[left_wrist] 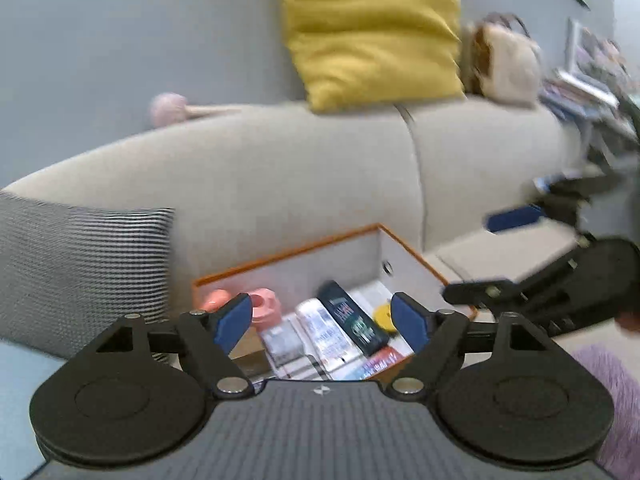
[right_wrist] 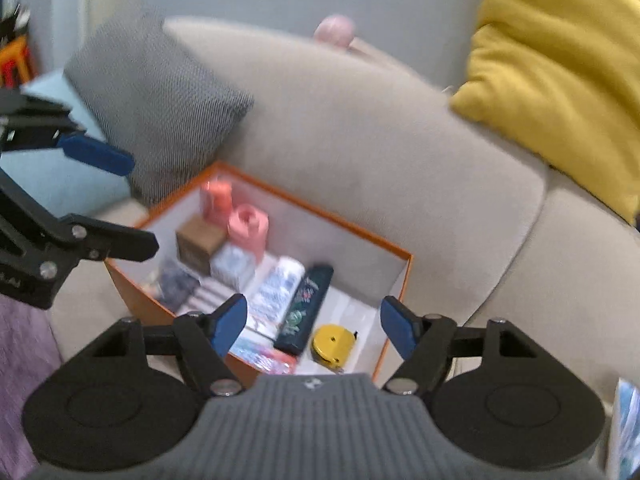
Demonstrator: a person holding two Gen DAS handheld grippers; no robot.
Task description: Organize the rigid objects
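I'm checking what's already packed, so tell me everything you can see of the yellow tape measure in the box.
The tape measure is a small, rounded yellow case, plastic by its look, with a darker round mark on its upper face and a small black part at one edge. It lies flat on the white floor of the orange box, in its near right corner, just right of the dark tube. Nothing grips it.

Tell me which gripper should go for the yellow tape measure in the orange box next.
Right, probably. In its own view the yellow tape measure lies almost between the open right gripper fingers. For the left gripper, also open and empty, it sits partly behind the right-hand finger, beyond the dark tube.
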